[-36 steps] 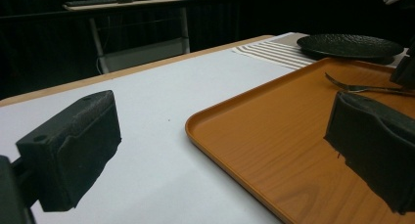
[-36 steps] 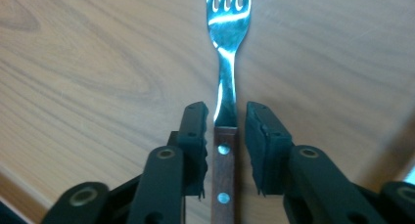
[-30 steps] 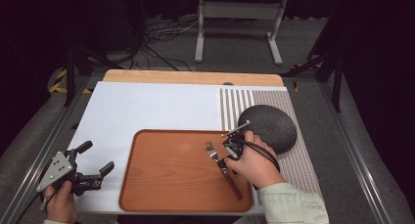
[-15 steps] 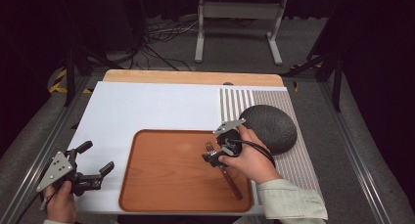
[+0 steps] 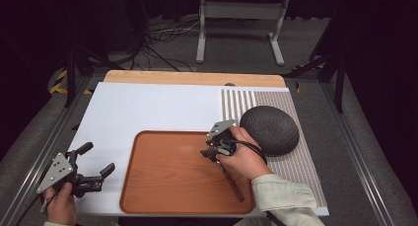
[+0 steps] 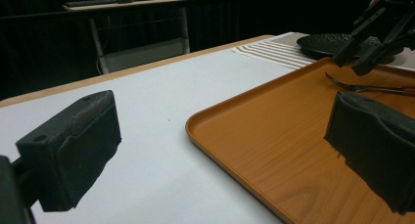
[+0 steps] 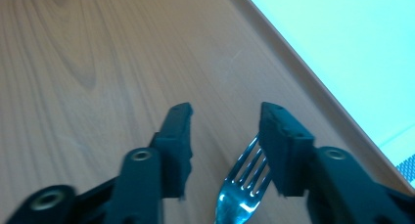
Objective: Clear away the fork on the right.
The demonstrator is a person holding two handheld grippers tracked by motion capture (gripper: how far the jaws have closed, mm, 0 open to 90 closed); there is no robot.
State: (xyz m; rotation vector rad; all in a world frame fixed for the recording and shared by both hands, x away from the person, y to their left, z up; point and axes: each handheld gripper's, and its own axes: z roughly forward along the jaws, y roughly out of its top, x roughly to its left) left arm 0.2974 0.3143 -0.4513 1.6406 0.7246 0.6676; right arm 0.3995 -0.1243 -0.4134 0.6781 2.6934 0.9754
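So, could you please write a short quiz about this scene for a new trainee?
1. True or false: the fork lies on the tray.
2. What does the right claw hover over? A) bowl B) fork C) mat
3. Fill in: both claws, also the left claw, are ____.

Key: 1 true; 2 B; 3 open

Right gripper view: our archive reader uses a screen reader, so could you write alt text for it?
Two open black jaws of the right gripper straddle the tines of a silver fork lying on a wood-grain orange tray. The tray's rim runs diagonally at upper right, with the white table surface beyond it.
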